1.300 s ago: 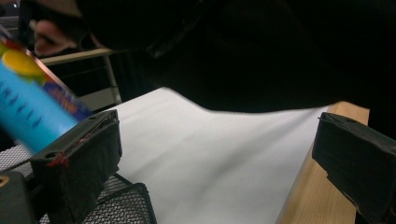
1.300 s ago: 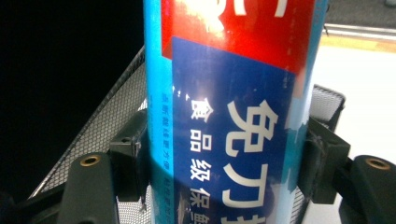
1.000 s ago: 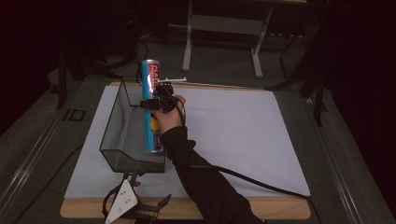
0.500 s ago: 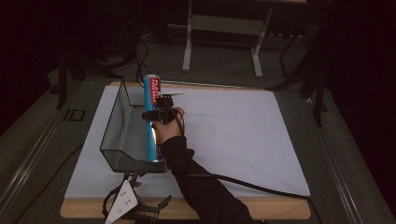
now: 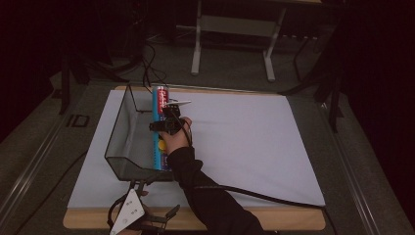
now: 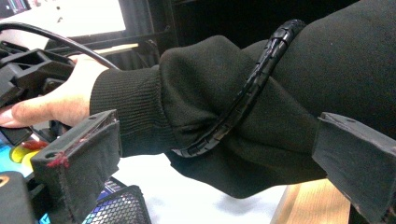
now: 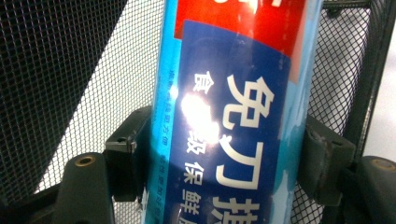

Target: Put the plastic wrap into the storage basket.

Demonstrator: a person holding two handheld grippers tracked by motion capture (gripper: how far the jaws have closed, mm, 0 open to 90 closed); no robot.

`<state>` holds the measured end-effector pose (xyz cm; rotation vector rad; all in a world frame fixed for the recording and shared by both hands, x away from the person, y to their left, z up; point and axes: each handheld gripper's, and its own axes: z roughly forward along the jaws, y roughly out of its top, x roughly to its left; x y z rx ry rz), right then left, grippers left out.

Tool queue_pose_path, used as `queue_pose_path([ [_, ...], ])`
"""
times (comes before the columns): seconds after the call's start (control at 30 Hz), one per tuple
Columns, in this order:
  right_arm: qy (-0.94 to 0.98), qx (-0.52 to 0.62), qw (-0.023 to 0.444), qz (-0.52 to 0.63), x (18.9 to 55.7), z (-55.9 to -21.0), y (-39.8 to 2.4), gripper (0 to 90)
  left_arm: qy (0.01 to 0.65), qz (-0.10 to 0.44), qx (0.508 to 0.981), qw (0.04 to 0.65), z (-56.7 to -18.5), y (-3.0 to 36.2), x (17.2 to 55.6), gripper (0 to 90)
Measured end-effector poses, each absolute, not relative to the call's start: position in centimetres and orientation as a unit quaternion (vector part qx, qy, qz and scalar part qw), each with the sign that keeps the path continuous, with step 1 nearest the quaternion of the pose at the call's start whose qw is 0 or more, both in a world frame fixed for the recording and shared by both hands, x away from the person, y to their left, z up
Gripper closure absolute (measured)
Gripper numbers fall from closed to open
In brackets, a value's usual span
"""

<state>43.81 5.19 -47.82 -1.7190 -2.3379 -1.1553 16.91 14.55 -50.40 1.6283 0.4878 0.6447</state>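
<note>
At the left part of the table, high view: one black wire-mesh basket (image 5: 128,142), open-topped, on a white sheet (image 5: 235,142) that covers a wooden tabletop (image 5: 274,221). Along the basket's right wall lies a long light-blue box (image 5: 160,128) with a red panel at its far end and a yellow spot towards its near end; it runs from near to far, the far end reaching the basket's far rim. The right gripper (image 5: 166,117) sits over the middle of the box, with the right hand (image 5: 174,139) behind it and a black sleeve leading to the near edge. The left gripper (image 5: 142,215) sits at the near edge of the table, just near of the basket, bearing a grey three-cornered plate.

Left gripper view: two black padded jaws stand spread wide with nothing between them. Beyond them are the black sleeve (image 6: 261,107), a ribbed black cable (image 6: 247,93) wrapped over it, and the right hand. A corner of the mesh basket shows at the lower left.

Right gripper view: the light-blue box (image 7: 233,116) is glossy, with a red band at top, a dark-blue panel and white characters. It stands between the two jaws, which have just been easing apart. Whether the pads still press it cannot be told. Mesh lies behind on both sides.
</note>
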Motion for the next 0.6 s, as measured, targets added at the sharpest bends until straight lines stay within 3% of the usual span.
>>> queue_pose_path([
  [0.6,-0.814,-0.474,-0.056,-0.331,43.6,-46.1,5.2,19.9,0.211,0.276,0.711,0.612,-50.4,14.4,17.0,2.0],
])
